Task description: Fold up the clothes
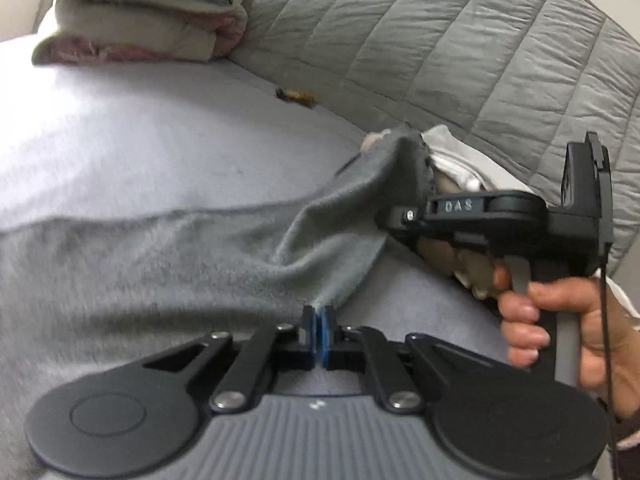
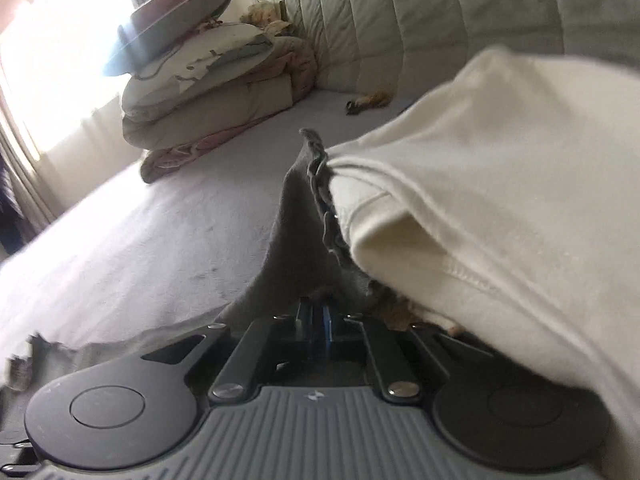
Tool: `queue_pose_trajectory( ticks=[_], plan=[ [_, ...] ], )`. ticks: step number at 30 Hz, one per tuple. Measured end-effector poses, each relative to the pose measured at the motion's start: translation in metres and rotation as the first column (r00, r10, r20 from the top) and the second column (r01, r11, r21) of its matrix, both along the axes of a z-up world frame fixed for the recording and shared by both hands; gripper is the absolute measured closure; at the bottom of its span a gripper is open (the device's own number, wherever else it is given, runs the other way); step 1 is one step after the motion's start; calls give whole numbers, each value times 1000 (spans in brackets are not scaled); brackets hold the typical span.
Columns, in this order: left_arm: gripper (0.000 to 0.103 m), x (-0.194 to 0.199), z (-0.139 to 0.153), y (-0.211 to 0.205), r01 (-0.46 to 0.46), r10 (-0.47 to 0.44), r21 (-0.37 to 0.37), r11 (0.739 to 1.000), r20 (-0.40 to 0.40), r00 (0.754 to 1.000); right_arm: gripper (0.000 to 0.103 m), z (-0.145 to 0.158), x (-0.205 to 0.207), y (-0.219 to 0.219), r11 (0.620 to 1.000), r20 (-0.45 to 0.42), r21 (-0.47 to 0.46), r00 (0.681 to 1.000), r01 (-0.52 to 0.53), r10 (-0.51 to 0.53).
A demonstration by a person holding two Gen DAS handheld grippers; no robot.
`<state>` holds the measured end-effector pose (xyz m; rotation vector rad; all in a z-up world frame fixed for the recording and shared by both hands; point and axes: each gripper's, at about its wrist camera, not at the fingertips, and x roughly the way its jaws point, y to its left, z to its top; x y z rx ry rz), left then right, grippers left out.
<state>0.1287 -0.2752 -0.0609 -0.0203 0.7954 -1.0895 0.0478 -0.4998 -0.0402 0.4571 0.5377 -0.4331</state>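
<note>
Left wrist view is showing both tools: the left gripper is pinching the soft grey fleece garment lying across the pale lilac bed sheet, and the right gripper is biting its raised edge. Right wrist view is getting half blocked by a cream cotton garment, blurry too.

Grey garment stretched across bed
</note>
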Motion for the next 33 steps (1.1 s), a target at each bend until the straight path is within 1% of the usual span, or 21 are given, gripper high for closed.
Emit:
queue_pose_trajectory(
  ticks=[4,6,7,8,10,11,13,16,18,24,26,29,33],
  plan=[
    [98,-4,-2,-3,-6,6,8,1000,26,1000,98,-5,11,18,989,-140,-149,990,9,-31],
    [89,-9,0,-4,-11,11,2,1000,42,999,98,-7,13,21,985,-155,-175,987,9,-36],
    [76,-11,2,-4,-7,7,-6,1000,42,999,98,-7,12,20,986,-150,-168,988,14,-40],
    [57,-14,4,-3,-7,8,-16,1000,43,999,98,-5,10,17,989,-143,-149,989,17,-39],
    [41,-21,10,4,-27,29,-33,999,58,998,89,-1,6,13,994,-128,-109,991,14,-28],
    [38,-24,13,7,-36,39,-39,999,64,997,85,2,3,13,994,-127,-107,992,11,-25],
    [37,-28,18,17,-55,58,-48,997,59,997,77,8,-4,16,993,-125,-115,992,8,-22],
    [32,-34,24,35,-94,96,-44,995,55,994,70,16,-12,26,994,-122,-112,992,5,-18],
    [29,-40,28,48,-124,126,-29,992,67,990,67,19,-17,34,994,-118,-106,993,-1,-12],
    [27,-53,45,99,-229,226,15,973,94,969,67,38,-33,69,997,-90,-68,996,-34,28],
    [27,-56,50,116,-267,263,33,963,103,959,65,45,-36,84,997,-78,-61,996,-47,43],
    [26,-61,59,143,-317,311,49,947,104,945,60,52,-43,105,996,-56,-57,996,-67,64],
    [26,-71,69,176,-367,354,72,928,146,924,59,57,-47,134,994,-41,-56,994,-99,97]
  ],
)
